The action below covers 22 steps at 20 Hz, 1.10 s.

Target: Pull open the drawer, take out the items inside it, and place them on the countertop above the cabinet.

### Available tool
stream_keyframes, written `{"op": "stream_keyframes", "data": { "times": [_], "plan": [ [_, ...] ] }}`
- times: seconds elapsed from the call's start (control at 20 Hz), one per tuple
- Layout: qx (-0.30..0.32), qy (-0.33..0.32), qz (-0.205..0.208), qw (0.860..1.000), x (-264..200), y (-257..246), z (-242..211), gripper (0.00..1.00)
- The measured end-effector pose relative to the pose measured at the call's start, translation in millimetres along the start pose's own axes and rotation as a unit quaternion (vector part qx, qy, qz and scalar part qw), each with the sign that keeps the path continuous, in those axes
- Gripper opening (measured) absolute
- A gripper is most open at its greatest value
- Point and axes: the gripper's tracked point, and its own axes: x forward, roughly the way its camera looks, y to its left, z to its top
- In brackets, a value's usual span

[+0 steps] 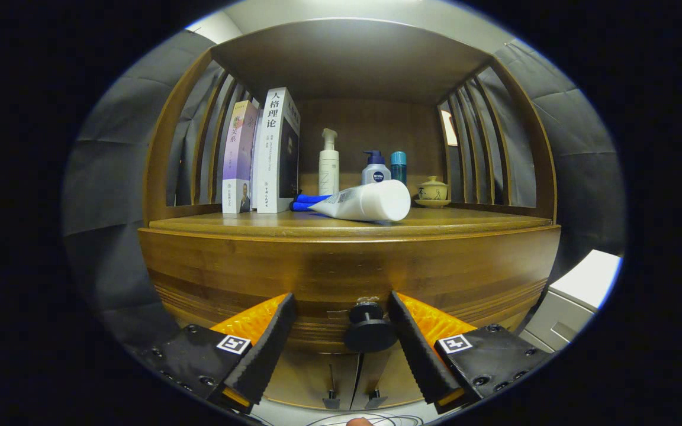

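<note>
The tool (341, 316) stands wide, its two fingers spread either side of the drawer knob (369, 329), which sits in the gap between them and a little nearer the right-hand finger (418, 349); neither finger presses on it. The knob is the landmark here: it juts from the drawer front (293, 272), and that front looks flush with the cabinet, so the drawer appears shut and whatever it holds is hidden. Above the knob lies the counter (459, 223), where a white tube (370, 202) lies on its side with something blue (308, 202) behind it; further back stand two books (261, 154), a pump bottle (328, 163), two smaller bottles (376, 168) and a little lidded pot (433, 189). A shut drawer with a tube on the counter fits both a drawer yet to be pulled and one emptied and closed again. If a grip on the knob is wanted, centre it between the fingers, close squarely on its stem, and pull straight, not sideways.
</note>
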Motion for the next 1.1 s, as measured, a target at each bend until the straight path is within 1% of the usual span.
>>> {"op": "stream_keyframes", "data": {
  "times": [0.2,0.3,0.4,0.75,0.95,1.0,1.1],
  "plan": [
    [-0.005,-0.01,0.0,1.0,-1.4,-0.7,1.5,0.99],
    [0.011,0.0,0.006,1.0,-5.7,-3.3,2.0,0.99],
    [0.024,-0.013,0.006,1.0,-16.5,-7.7,16.5,0.99],
    [0.017,-0.064,0.011,0.998,-91.8,-25.6,74.6,0.99],
    [0.014,-0.072,0.016,0.997,-135.9,-34.1,99.9,0.99],
    [0.013,-0.075,0.02,0.997,-146.5,-35.4,114.8,0.99],
    [0.009,-0.077,0.022,0.997,-166.1,-37.6,123.7,0.99]
  ]
}}
